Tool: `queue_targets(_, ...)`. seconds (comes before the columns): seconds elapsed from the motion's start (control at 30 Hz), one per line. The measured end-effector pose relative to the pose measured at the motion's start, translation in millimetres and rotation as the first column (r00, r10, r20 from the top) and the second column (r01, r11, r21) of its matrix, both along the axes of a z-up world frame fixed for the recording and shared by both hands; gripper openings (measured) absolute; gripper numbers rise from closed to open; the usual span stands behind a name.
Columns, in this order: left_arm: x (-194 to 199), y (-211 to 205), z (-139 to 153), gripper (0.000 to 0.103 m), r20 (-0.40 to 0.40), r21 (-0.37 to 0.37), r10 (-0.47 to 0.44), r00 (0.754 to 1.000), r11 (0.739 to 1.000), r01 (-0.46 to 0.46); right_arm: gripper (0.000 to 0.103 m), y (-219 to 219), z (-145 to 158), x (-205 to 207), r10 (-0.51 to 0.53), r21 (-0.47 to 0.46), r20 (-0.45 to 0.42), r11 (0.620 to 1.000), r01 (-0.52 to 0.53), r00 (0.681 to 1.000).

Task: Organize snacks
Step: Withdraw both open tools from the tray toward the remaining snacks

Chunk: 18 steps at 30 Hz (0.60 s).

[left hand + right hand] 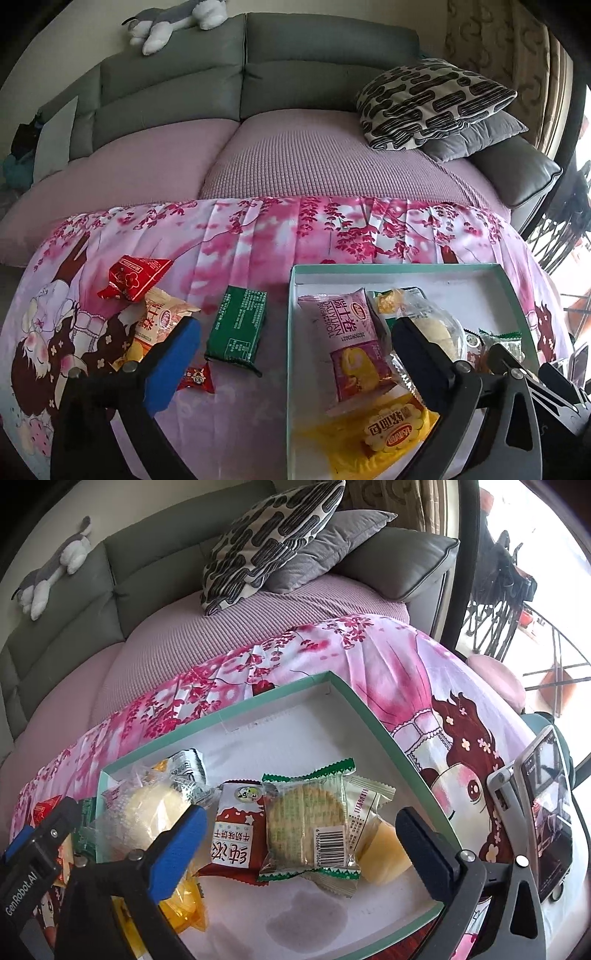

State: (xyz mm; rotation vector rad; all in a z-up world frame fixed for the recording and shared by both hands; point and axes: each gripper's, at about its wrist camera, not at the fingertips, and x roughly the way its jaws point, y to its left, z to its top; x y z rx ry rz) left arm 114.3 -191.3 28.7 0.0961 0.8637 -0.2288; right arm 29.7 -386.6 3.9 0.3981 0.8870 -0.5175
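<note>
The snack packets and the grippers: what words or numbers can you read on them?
"DALIYUAN" and "瑞士卷": pink swiss roll packet in the teal-rimmed box.
"软面包": yellow bread packet.
"GenRobot.AI": black body of the left gripper.
"牛奶味饼干": dark red biscuit packet.
Barcode digits on the clear green-edged cracker packet: partly readable only.
Dark green packet: print too small.

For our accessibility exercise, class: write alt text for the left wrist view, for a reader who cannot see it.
An open left tool hovers over a pink floral cloth, with a green packet between its fingers. To the right, a shallow teal-rimmed box holds several wrapped snacks, including a pink Swiss-roll pack. A grey sofa stands behind.
</note>
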Motion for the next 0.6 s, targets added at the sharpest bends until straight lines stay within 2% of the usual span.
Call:
queue_targets(0.4, -1.6, -1.8, 1.8, 0.103, 0.001, -0.001, -0.011, 1.0, 1.0, 0.011, 0.103, -0.8, 0.0, -0.8, -0.005, 0.003, -0.007, 1.0, 0.005, 1.0)
queue_targets(0.6, -6.7, -6.7, 9.7, 0.103, 0.001, 0.011, -0.074, 0.997, 0.997, 0.074, 0.103, 2.4, 6.6, -2.0, 0.004, -0.006, 0.001, 1.0, -0.004, 1.0)
